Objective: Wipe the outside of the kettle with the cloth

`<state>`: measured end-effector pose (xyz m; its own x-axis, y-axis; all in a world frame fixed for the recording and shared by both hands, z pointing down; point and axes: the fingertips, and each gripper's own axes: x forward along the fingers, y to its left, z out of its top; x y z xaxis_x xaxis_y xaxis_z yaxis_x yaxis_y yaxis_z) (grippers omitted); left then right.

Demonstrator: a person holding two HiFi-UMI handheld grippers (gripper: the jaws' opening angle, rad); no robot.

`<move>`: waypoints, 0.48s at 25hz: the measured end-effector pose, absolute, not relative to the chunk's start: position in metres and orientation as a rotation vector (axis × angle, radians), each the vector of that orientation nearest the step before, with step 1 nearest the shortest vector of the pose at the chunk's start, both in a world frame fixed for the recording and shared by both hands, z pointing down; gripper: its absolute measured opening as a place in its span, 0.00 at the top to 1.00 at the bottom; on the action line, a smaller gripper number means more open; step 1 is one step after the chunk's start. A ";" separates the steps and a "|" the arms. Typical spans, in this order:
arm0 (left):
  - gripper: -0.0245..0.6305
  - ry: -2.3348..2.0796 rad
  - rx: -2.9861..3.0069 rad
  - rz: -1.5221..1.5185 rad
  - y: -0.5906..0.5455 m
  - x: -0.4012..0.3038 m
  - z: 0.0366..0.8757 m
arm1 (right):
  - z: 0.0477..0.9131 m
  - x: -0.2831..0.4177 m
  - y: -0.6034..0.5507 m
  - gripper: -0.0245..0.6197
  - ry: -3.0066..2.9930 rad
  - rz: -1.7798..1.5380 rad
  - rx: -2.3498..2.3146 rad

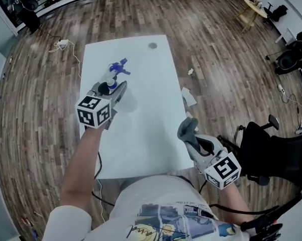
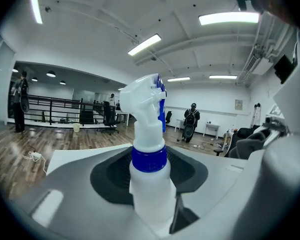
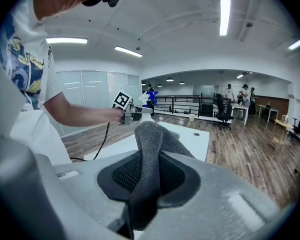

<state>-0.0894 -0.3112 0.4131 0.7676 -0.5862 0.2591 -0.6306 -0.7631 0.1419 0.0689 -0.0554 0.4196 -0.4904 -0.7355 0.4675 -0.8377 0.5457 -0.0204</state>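
A white spray bottle [image 1: 110,76] with a blue collar and blue trigger stands upright between the jaws of my left gripper [image 1: 113,88], which is shut on its body above the left part of the white table [image 1: 151,134]. In the left gripper view the spray bottle [image 2: 149,169] fills the gap of the left gripper [image 2: 150,204]. My right gripper [image 1: 193,140] hovers off the table's right edge, shut on a folded grey cloth [image 1: 187,128]. The right gripper view shows the cloth [image 3: 150,149] sticking up out of the right gripper [image 3: 147,184]. No kettle is in view.
A small dark spot [image 1: 152,45] marks the table's far end. A black office chair [image 1: 271,149] stands close to the right gripper. Paper scraps [image 1: 188,97] lie on the wood floor right of the table, and a power strip with cable [image 1: 63,43] lies at the far left.
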 end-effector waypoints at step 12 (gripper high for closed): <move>0.68 -0.644 2.678 0.026 -0.187 -0.059 0.329 | 0.338 0.000 -0.108 0.84 -2.721 0.016 0.924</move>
<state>-0.0590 -0.1868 0.3293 0.8945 -0.4343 0.1060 -0.4415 -0.8208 0.3625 0.0002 -0.1083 0.3384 -0.7610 -0.5967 0.2545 -0.5996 0.7968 0.0752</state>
